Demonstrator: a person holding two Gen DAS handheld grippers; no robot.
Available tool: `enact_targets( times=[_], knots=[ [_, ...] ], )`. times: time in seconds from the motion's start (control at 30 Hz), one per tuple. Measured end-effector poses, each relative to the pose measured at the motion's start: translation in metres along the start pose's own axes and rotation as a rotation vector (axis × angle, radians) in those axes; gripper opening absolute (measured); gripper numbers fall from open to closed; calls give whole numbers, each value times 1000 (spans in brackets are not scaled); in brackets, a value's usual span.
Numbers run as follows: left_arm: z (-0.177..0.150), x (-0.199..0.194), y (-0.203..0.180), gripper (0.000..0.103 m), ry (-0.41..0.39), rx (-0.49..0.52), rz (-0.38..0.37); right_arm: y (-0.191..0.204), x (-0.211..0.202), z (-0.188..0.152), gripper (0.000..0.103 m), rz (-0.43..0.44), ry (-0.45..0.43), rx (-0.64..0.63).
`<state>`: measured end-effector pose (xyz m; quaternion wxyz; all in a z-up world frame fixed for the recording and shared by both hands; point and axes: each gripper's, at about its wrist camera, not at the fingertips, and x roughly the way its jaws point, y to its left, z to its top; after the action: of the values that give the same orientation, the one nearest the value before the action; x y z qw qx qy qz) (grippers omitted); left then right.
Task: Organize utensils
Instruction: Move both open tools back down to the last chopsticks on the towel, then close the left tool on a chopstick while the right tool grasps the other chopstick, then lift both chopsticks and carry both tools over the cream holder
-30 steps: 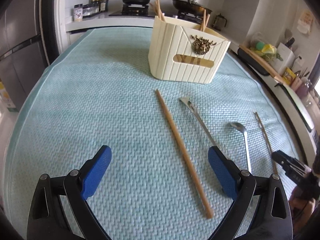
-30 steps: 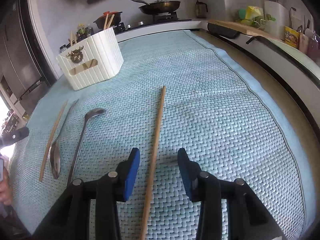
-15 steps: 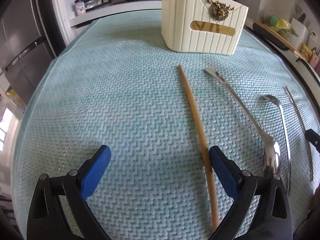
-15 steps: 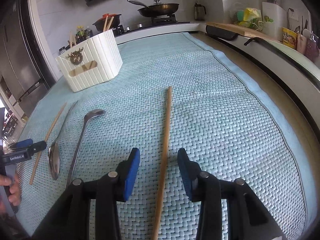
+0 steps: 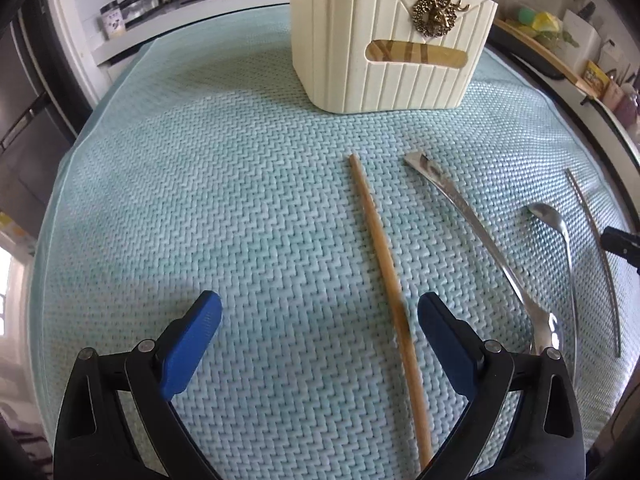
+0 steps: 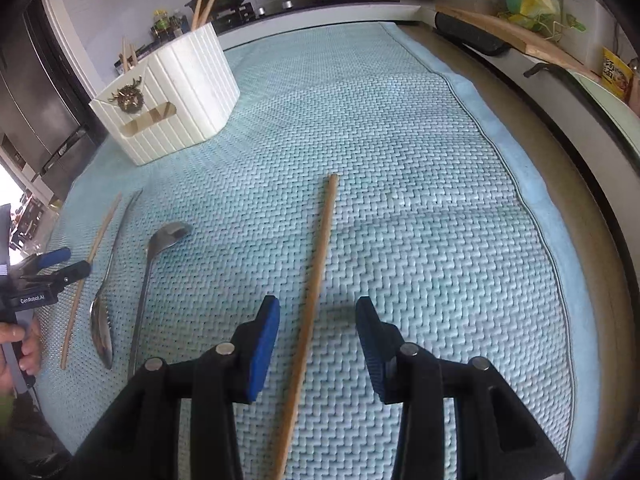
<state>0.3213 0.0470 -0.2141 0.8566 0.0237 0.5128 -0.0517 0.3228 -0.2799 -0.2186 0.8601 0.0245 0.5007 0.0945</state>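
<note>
Holder (image 5: 390,36): cream, ribbed, upright on the blue mat (image 5: 200,200), chopsticks standing inside.
Nearer than the holder, flat on the mat, left to right: chopstick (image 5: 384,268), spoon (image 5: 492,240), ladle (image 5: 560,264), second chopstick (image 6: 316,288).
Left gripper (image 5: 320,320): jaws wide apart, empty, first chopstick between them.
Right gripper (image 6: 318,320): jaws apart, empty, straddling the second chopstick.
</note>
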Motion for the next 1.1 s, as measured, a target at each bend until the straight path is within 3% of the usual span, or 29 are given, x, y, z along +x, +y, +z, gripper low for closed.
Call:
enact_targets(
  times=[0.17,0.37,0.43,0.47,0.57,0.63,0.87,1.1],
  knots=[
    [30,16,1,94,33,24,-23,15,23,41,41,-67,76,-101],
    [55,28,-8,78,61,69,-25,27,43,75,41,-113,123,-120],
    [59,28,-12,65,68,86,-33,32,46,81,39,-133,132,-133],
    [61,28,-14,61,72,90,-39,34,46,82,32,-142,135,-137],
    [61,25,-20,30,77,103,-61,36,46,86,9,-136,141,-128],
    [58,23,-20,8,77,112,-69,34,46,89,7,-115,136,-109],
    [42,-8,-24,4,10,53,-96,24,17,93,6,-16,43,-47],
    [33,-103,-20,3,-178,25,-134,29,-68,94,6,80,-137,-43]
  ],
)
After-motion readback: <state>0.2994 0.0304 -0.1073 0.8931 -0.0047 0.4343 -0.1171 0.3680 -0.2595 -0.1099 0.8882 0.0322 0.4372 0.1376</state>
